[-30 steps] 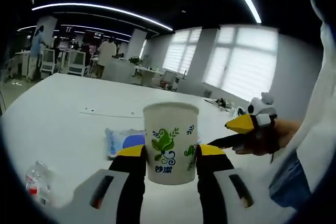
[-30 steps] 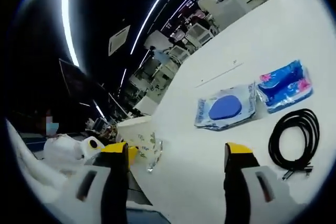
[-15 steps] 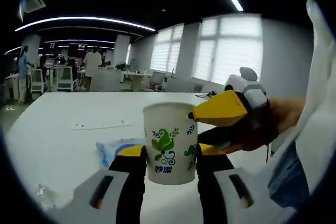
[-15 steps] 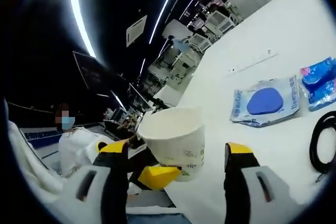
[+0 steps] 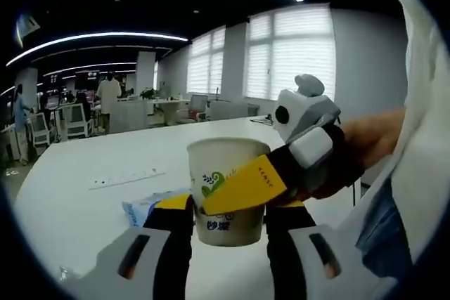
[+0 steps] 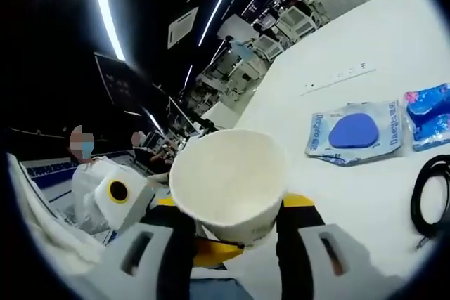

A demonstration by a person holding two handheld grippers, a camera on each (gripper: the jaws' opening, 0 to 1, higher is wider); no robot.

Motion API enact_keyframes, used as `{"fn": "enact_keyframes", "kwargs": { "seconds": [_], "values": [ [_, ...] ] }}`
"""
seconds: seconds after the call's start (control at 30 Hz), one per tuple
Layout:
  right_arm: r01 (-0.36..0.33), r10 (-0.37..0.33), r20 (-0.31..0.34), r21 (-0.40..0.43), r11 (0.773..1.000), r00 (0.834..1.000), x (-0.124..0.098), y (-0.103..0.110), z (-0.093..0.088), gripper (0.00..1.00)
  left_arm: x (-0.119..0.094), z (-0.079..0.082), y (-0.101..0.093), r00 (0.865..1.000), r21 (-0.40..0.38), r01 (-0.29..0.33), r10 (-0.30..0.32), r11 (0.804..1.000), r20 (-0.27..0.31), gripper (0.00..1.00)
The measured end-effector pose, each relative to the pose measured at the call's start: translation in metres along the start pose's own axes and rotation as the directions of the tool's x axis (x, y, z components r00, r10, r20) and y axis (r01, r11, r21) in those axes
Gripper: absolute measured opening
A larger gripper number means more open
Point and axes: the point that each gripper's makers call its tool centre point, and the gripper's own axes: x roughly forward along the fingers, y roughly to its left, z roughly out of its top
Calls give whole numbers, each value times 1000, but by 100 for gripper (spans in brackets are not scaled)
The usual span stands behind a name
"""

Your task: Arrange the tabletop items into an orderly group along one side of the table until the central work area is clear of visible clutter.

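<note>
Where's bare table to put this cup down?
Bare white table lies beyond the blue-disc packet, toward its far edge. Crowded on the right of the right gripper view: packet, blue floral pack and black cable sit close together. Paper cup sits between both tools.

Matt paper cup [image 5: 226,189], printed. Glossy plastic pouch [image 6: 354,134]. Smooth white counter [image 6: 365,47], slight sheen. Black rubbery cable [image 6: 430,198]. Plastic tongs [image 5: 226,209].
</note>
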Motion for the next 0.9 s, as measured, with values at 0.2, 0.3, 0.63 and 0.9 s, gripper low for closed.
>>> {"fn": "enact_keyframes", "kwargs": {
  "seconds": [0.2,0.3,0.63,0.9],
  "values": [
    [56,-55,7,-91,994,998,-6,-9,6,40,-3,-8,-1,999,-30,24,-25,999,-33,43],
    [81,-81,7,-147,986,997,-11,-13,9,40,-14,-10,7,1000,-79,1,-2,997,-19,48],
    [108,-121,-12,-369,923,993,-14,-11,9,40,-42,41,30,996,-248,39,-17,968,89,51],
    [91,-133,-40,-531,843,990,-9,0,3,41,-25,55,7,993,-222,115,-111,968,30,61]
  ]
}}
